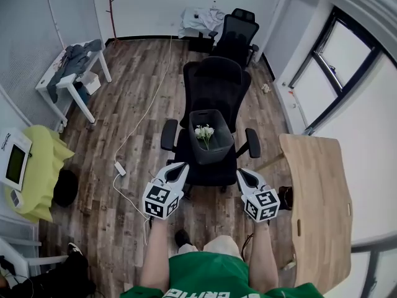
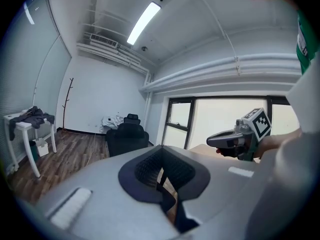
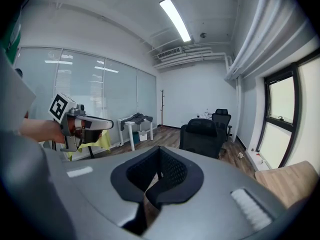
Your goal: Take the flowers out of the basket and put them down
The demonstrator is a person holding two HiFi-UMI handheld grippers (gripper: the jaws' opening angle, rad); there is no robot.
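A dark grey basket [image 1: 214, 153] stands on the seat of a black office chair [image 1: 217, 82]. White flowers [image 1: 204, 131] with green stems stick up inside it. My left gripper [image 1: 180, 167] hangs just left of the chair's seat, short of the basket, with its jaws together and nothing in them. My right gripper [image 1: 240, 174] is level with it on the right side, also shut and empty. In the left gripper view the right gripper [image 2: 220, 140] shows from the side. The right gripper view shows the left gripper [image 3: 107, 124] likewise. Neither gripper view shows the basket.
A light wooden table [image 1: 316, 197] stands close on the right. A white table [image 1: 71, 73] with clothes is at the far left, and a second black chair [image 1: 239, 33] is at the back. A power strip [image 1: 120, 168] and cable lie on the wood floor.
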